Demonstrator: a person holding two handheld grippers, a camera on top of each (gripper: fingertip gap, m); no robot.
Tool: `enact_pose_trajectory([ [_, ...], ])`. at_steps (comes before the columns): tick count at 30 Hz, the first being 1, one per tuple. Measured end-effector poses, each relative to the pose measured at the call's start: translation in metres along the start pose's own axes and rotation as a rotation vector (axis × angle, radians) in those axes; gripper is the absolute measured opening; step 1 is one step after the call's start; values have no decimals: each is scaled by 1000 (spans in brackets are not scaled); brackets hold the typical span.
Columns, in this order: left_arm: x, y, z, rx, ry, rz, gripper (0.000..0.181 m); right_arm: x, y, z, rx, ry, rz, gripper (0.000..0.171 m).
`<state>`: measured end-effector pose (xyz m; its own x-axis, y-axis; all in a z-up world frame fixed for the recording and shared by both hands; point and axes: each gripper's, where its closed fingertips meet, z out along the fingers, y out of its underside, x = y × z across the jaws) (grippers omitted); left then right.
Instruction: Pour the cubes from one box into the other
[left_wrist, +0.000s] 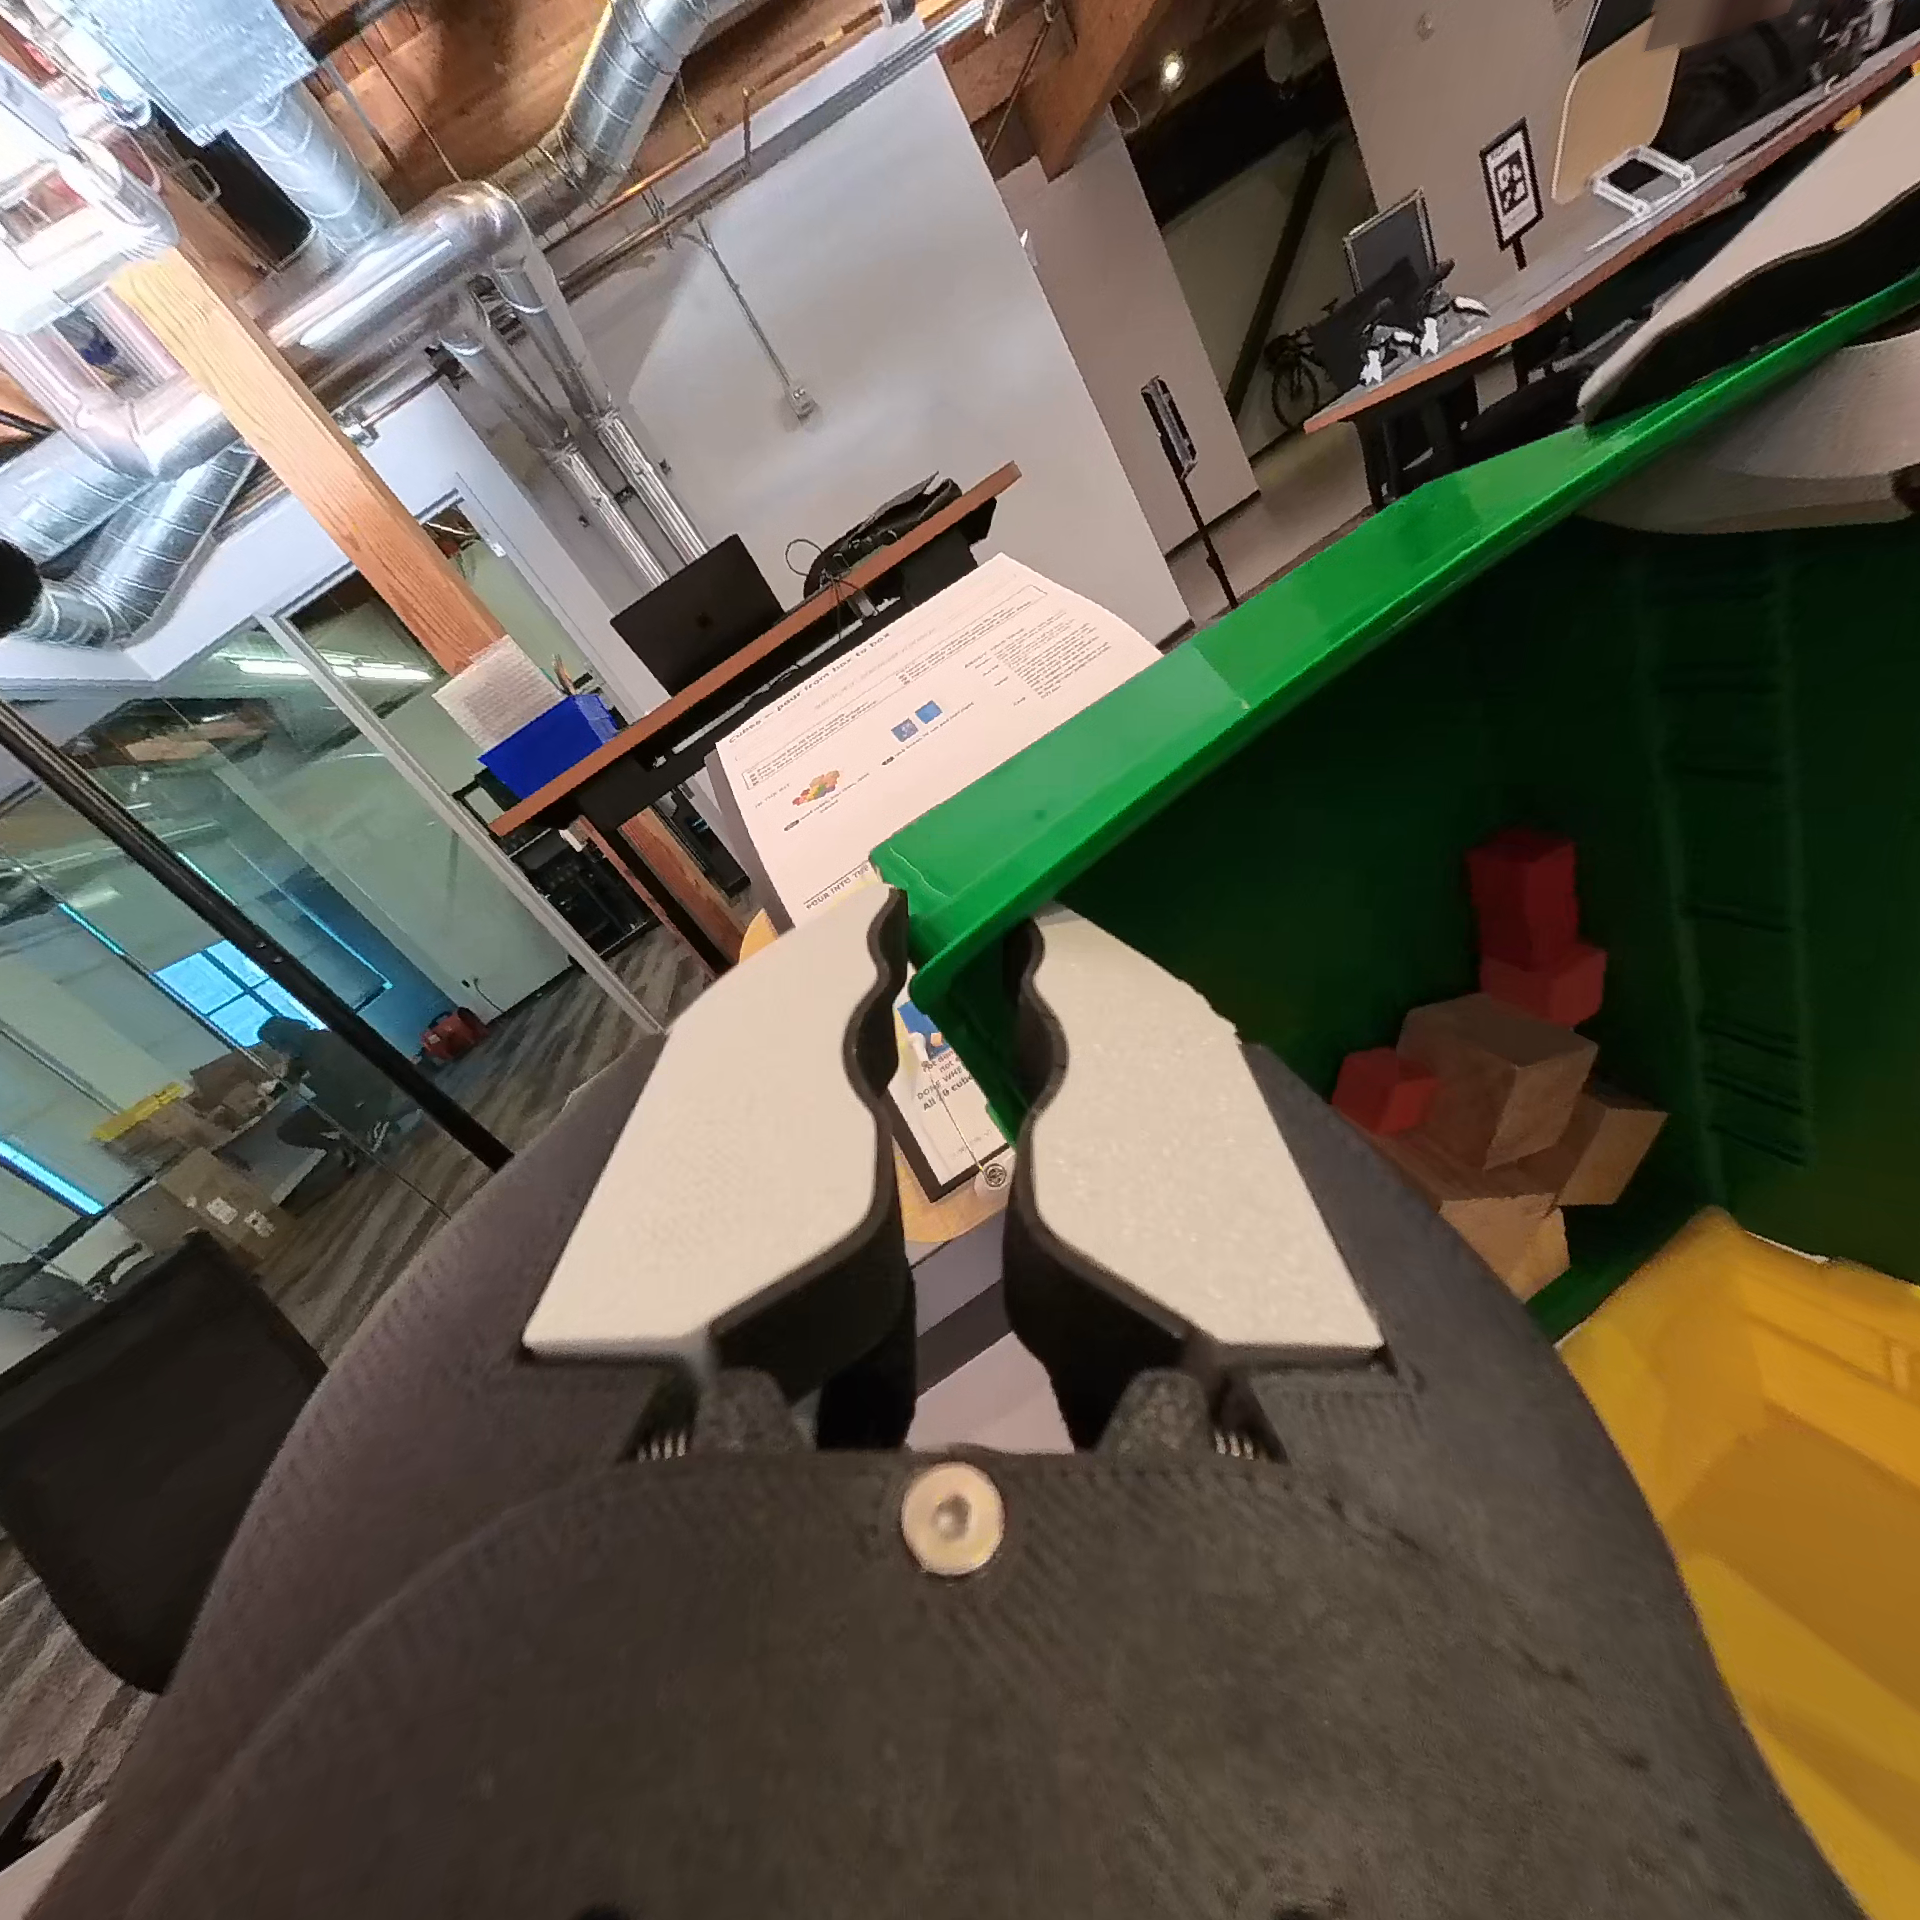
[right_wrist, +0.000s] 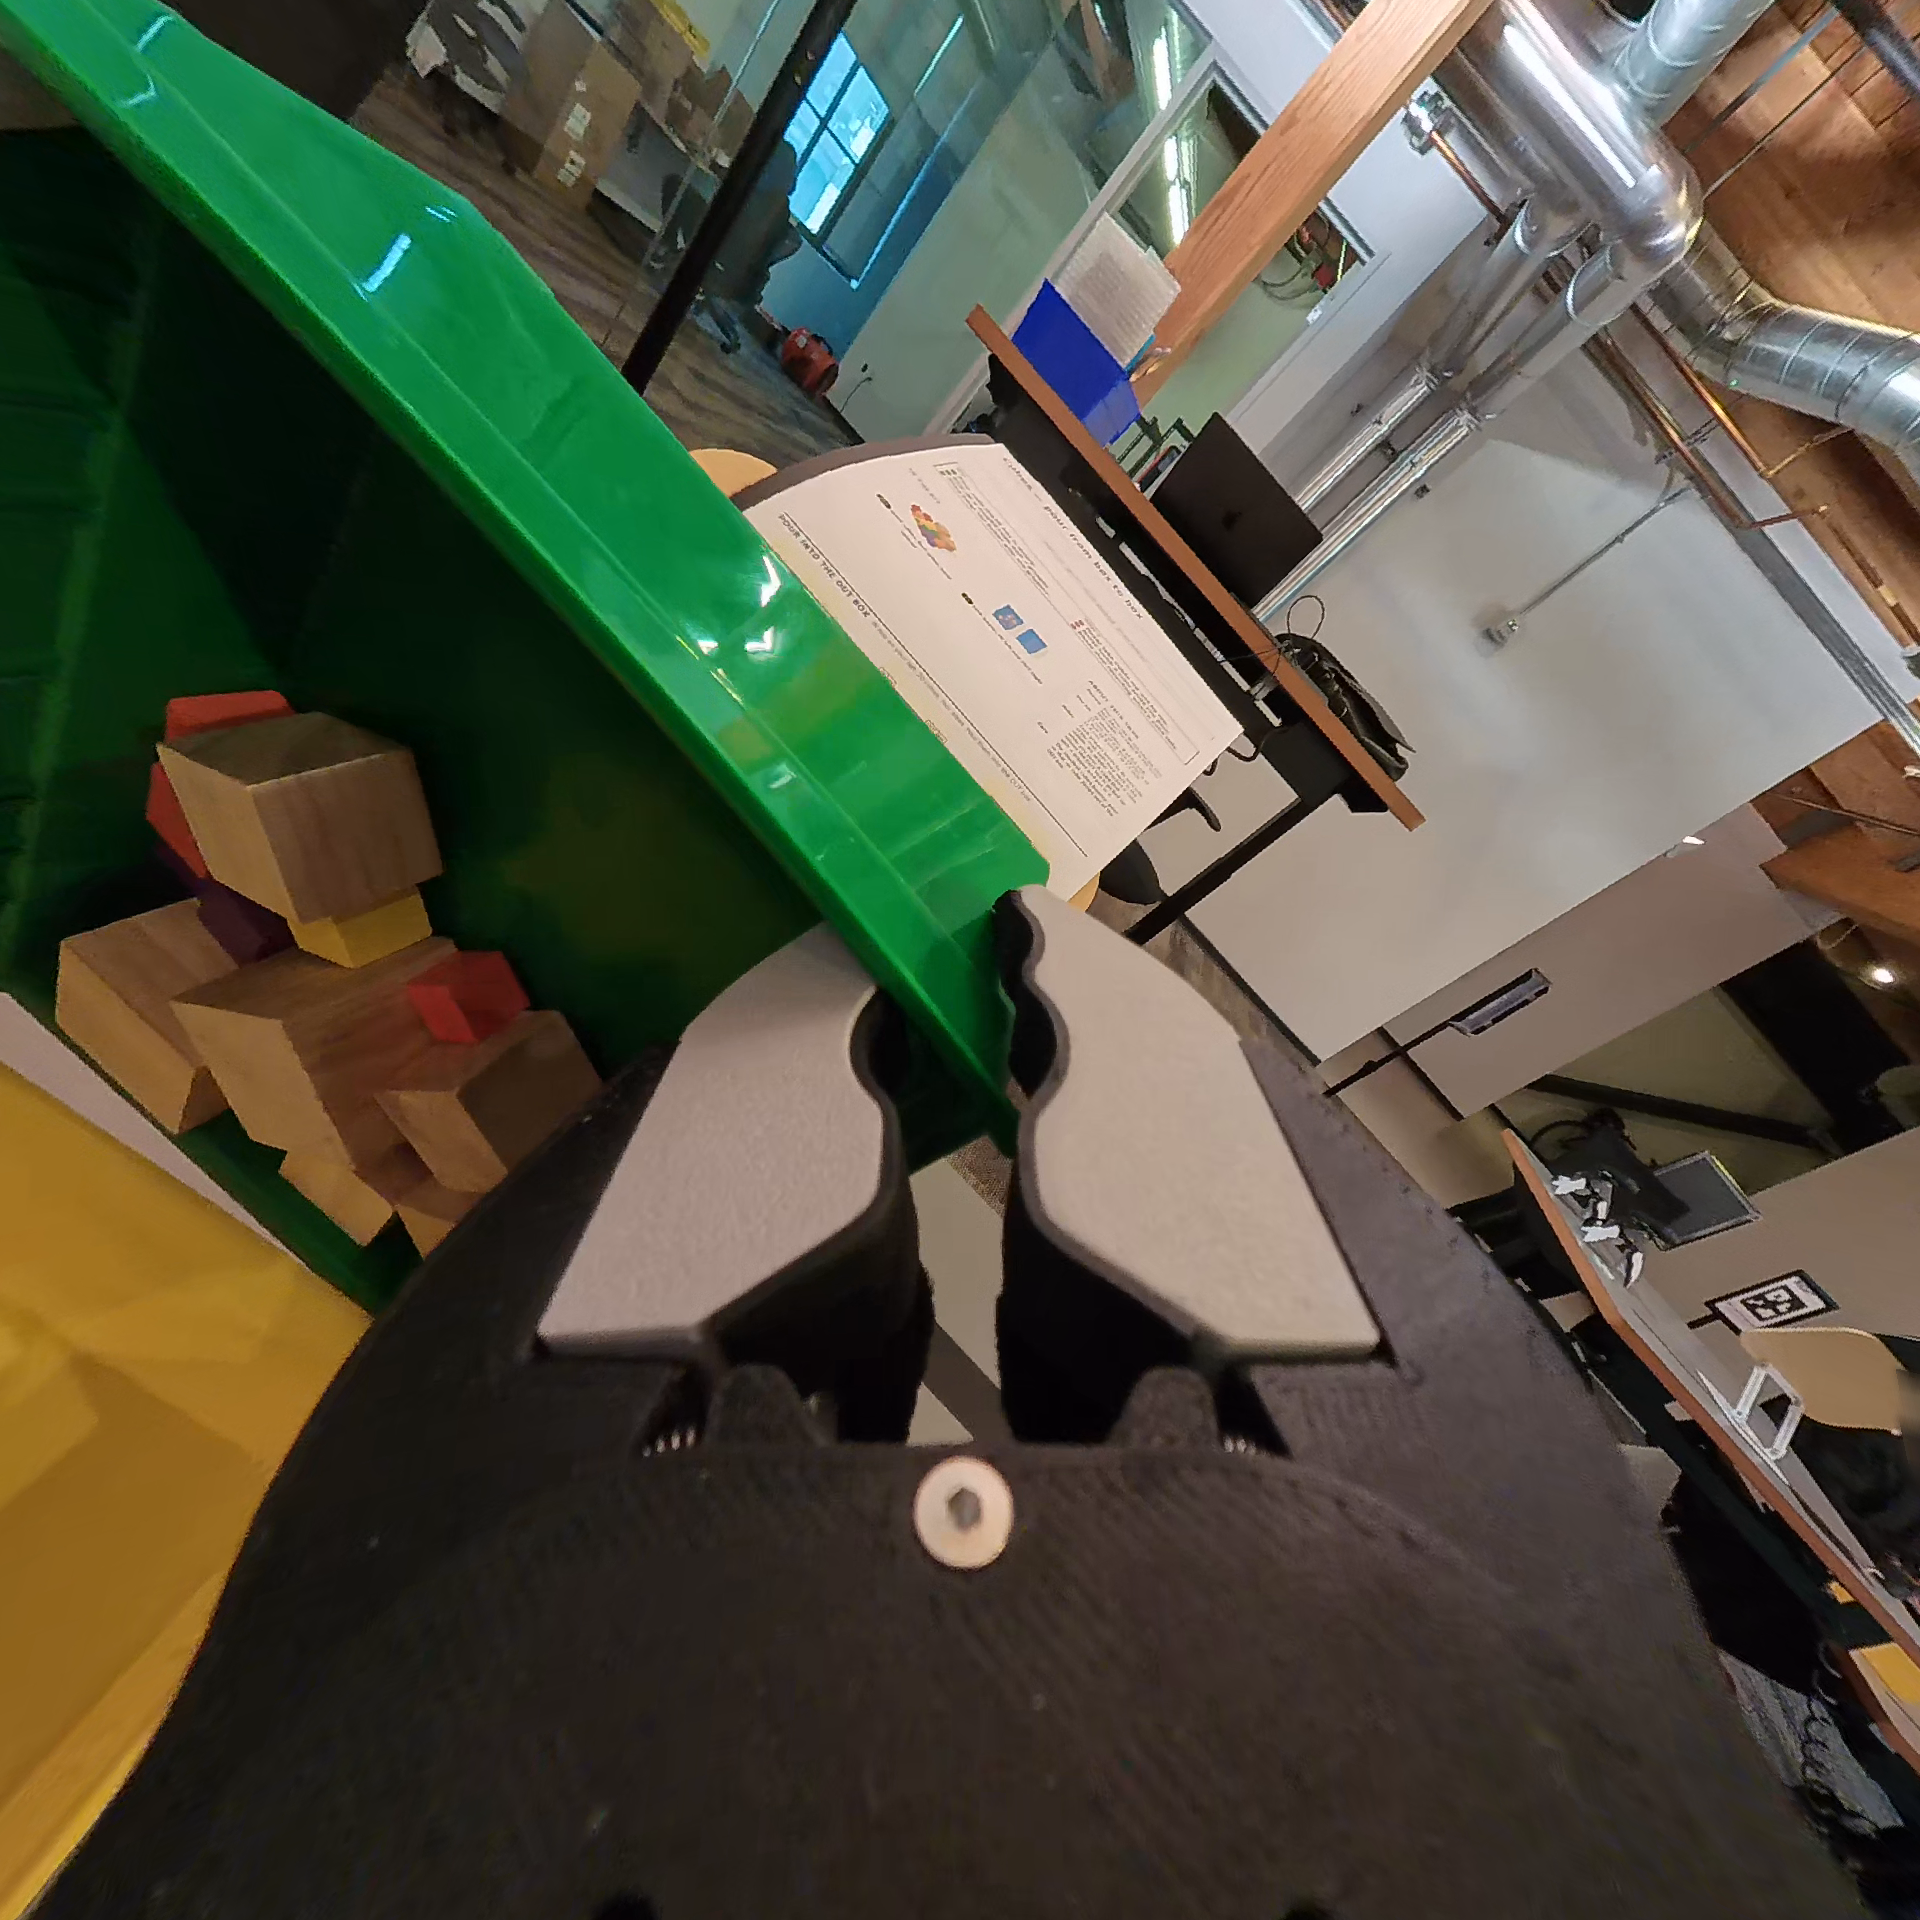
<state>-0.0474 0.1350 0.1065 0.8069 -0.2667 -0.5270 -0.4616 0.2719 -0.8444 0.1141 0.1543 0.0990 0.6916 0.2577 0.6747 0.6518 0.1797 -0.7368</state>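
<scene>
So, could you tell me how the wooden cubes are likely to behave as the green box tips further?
The wooden cubes look rigid and flat-faced, so they'd probably slide or tumble rather than roll. The green box wall looks glossy, likely slippery. They're piled loosely at its lower edge, so they may spill together into the yellow box.

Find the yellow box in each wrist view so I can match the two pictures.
Left wrist view: the yellow box fills the lower right, below the tipped green box.
Right wrist view: the yellow box fills the lower left, below the green box.
Shared landmark: the white printed sheet behind the green rim.
</scene>
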Motion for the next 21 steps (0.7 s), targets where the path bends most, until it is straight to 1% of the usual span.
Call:
enact_pose_trajectory([
  [21,4,-3,-9,39,-16,6,17,-4,1,-12,16,32,-19,10],
])
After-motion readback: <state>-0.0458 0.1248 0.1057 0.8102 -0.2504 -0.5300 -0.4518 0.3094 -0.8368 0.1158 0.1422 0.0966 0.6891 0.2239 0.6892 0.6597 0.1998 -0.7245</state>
